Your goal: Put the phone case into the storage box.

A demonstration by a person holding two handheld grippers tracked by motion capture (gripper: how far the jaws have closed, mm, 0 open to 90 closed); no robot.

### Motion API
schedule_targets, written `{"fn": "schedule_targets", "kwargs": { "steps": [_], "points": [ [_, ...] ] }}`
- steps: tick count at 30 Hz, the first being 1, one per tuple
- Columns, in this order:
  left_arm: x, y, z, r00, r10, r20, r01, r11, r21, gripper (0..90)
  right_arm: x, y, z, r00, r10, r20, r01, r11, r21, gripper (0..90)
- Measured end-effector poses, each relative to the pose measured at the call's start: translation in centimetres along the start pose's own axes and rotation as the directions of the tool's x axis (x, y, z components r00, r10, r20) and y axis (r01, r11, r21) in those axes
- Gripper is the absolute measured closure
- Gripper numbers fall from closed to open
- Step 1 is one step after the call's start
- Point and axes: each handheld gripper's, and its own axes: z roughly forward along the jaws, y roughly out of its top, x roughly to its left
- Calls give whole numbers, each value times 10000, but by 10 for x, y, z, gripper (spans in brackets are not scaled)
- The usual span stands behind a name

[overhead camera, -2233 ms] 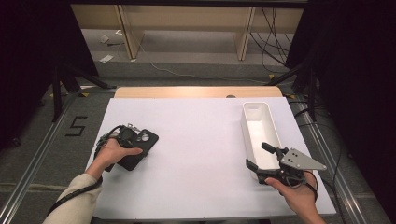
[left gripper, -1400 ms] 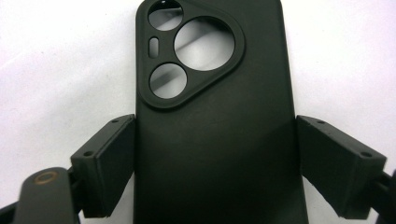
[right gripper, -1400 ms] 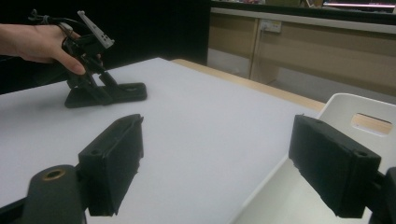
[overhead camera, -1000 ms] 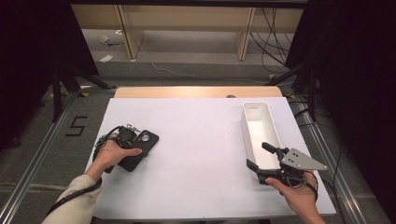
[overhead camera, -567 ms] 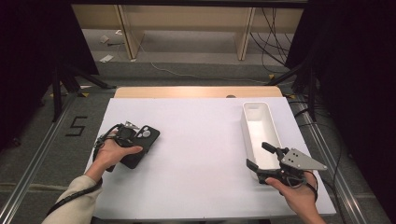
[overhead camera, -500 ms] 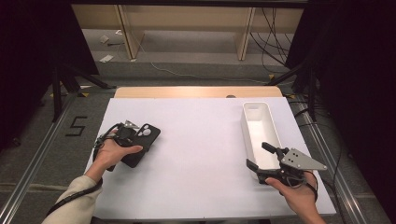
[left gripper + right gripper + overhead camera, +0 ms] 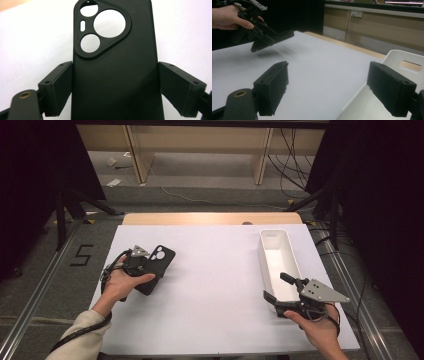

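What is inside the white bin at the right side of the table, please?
The white bin looks empty: its bare white floor shows along most of its length. The right claw hangs over its near end, so that corner stays hidden.

A black phone case [image 7: 115, 75], camera cutouts outward, held tilted above the table's left side.

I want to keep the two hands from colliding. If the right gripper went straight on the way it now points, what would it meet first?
Judging by the right gripper view, the right gripper aims across the bare white table toward the left gripper, which holds the black phone case lifted. That would likely come first, though depth is unclear.
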Motion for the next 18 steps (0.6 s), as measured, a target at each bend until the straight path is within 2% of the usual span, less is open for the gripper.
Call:
{"fn": "schedule_targets", "kwargs": {
  "steps": [9, 18],
  "points": [
    [-9, 6, -6, 9999, 59, 103, -51, 9969, -790, 153, 0, 0, 0, 10000, 22, -16, -22, 10000, -22, 187],
    [-17, 9, -9, 9997, 185, 185, -165, 9944, -1044, 153, 1, 0, 0, 10000, 50, -5, -50, 10000, 6, 188]
  ]
}}
